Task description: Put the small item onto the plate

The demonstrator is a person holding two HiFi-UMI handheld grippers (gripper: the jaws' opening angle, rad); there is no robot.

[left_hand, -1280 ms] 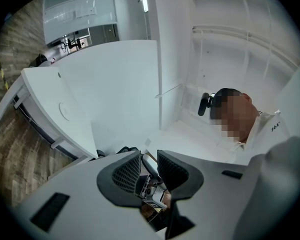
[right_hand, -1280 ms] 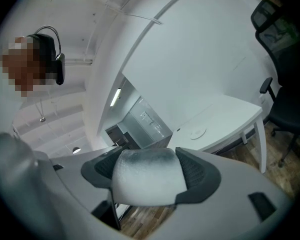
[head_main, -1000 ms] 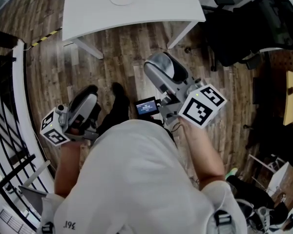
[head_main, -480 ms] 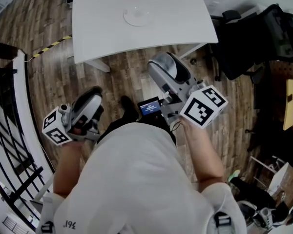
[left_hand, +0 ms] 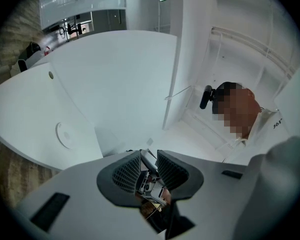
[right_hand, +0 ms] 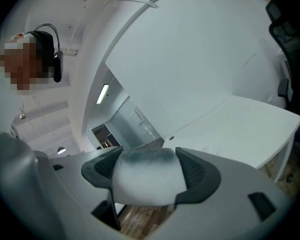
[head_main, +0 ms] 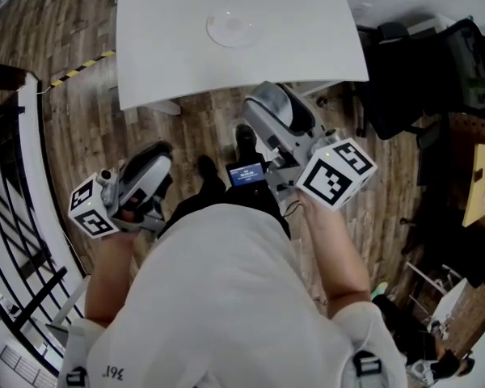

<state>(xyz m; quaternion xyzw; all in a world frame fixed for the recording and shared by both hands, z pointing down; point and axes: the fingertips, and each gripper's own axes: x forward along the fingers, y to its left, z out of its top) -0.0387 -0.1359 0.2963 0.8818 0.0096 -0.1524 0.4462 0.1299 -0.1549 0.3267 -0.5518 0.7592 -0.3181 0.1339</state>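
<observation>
A clear round plate (head_main: 234, 27) lies on the white table (head_main: 170, 55) ahead of me; in the left gripper view the plate (left_hand: 65, 134) shows at the left of the table. My left gripper (head_main: 148, 168) is held low over the wood floor, short of the table. In its own view the left gripper (left_hand: 149, 160) is shut on a small metallic item (left_hand: 150, 181). My right gripper (head_main: 268, 110) hovers near the table's front edge. The right gripper (right_hand: 147, 159) is shut on a pale grey soft-looking block (right_hand: 147, 176).
A small lit screen (head_main: 246, 174) sits between the grippers, by my torso. Black office chairs (head_main: 420, 79) stand right of the table. A black railing (head_main: 16, 217) runs along the left. Yellow-black tape (head_main: 81, 65) marks the floor by a table leg (head_main: 158, 107).
The table and plate have slid lower and nearer in the head view as I walk toward them. Both grippers keep their hold and their place before my body.
</observation>
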